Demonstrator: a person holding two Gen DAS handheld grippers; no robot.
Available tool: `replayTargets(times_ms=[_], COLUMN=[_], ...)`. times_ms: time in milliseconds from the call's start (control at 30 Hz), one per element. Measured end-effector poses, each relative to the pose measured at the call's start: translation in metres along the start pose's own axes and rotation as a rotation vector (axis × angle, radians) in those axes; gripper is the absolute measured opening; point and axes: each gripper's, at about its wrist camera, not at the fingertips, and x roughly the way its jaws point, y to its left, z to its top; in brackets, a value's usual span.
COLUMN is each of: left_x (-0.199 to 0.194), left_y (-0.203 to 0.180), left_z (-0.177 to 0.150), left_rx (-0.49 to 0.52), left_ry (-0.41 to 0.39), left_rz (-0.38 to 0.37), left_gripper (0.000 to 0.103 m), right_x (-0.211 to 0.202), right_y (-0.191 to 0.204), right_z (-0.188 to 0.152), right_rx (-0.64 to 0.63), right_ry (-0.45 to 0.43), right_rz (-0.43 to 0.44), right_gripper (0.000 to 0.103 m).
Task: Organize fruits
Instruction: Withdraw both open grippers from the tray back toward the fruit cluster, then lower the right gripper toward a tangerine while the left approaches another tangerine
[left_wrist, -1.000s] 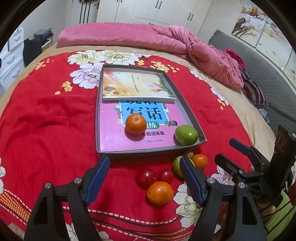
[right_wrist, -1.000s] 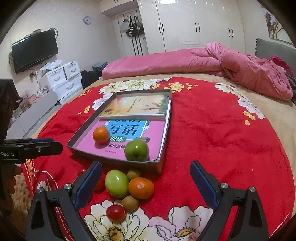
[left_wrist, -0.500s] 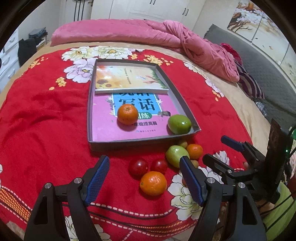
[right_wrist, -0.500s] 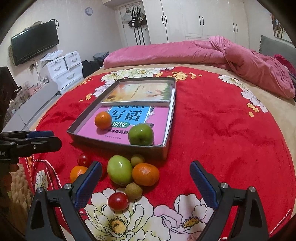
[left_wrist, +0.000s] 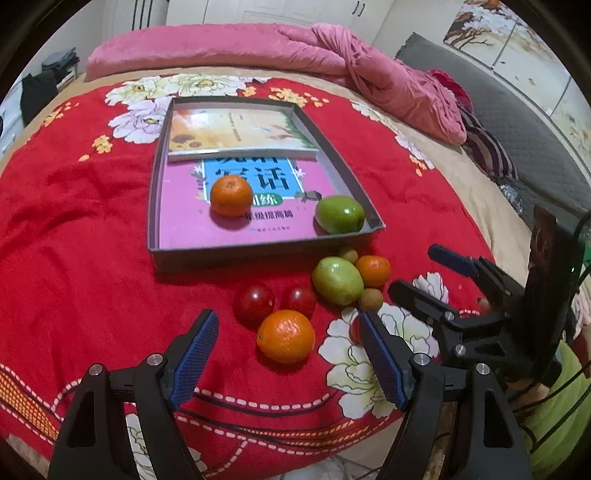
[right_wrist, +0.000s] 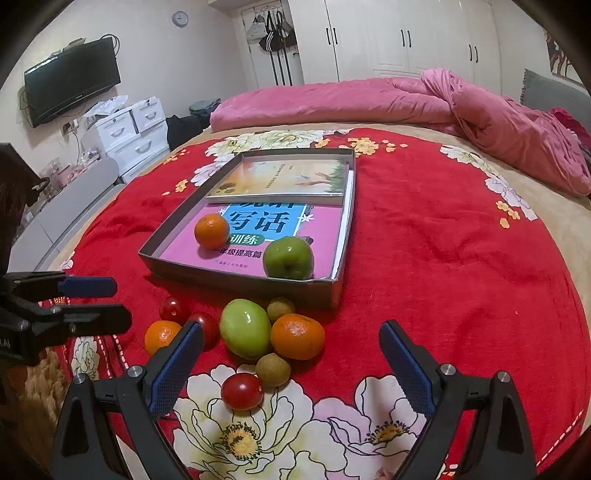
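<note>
A grey shallow box (left_wrist: 258, 254) on the red floral blanket holds two books, an orange (left_wrist: 231, 195) and a green fruit (left_wrist: 340, 214). In front of it lie loose fruits: a big orange (left_wrist: 286, 341), two red tomatoes (left_wrist: 254, 302), a green fruit (left_wrist: 337, 280), a small orange (left_wrist: 373, 270) and small brown fruits (left_wrist: 370, 299). My left gripper (left_wrist: 286, 325) hangs open just above the big orange, touching nothing. My right gripper (right_wrist: 291, 332) is open over the green fruit (right_wrist: 245, 328), the small orange (right_wrist: 297, 336) and a third tomato (right_wrist: 242, 390).
A crumpled pink quilt (right_wrist: 480, 114) lies along the bed's far side. White drawers (right_wrist: 125, 129) and a wall television (right_wrist: 72, 79) stand to the left of the bed. The blanket's near edge (left_wrist: 258, 443) runs under the left gripper. Each gripper shows in the other's view.
My left gripper has come forward and down toward the loose fruit, so the big orange now sits between its fingers. The right gripper has tipped slightly downward; no fruit has moved.
</note>
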Motion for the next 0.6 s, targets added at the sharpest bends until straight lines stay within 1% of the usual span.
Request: replayTargets(times_ms=[333, 433, 600], left_x=[0.008, 0.01, 0.017], left_y=[-0.004, -0.003, -0.004], left_z=[-0.006, -0.007, -0.011], left_rx=[0.017, 0.005, 0.011], left_ry=[0.036, 0.044, 0.063], left_rz=[0.006, -0.017, 0.001], left_gripper=[0.08, 0.08, 0.08], right_x=[0.0, 0.001, 0.002], right_y=[0.0, 0.0, -0.002], right_z=[0.0, -0.001, -0.001], right_rx=[-0.012, -0.015, -0.007], right_ry=[-0.001, 0.001, 0.01], right_rz=[-0.01, -0.007, -0.008], right_gripper=[0.096, 0.096, 0.096])
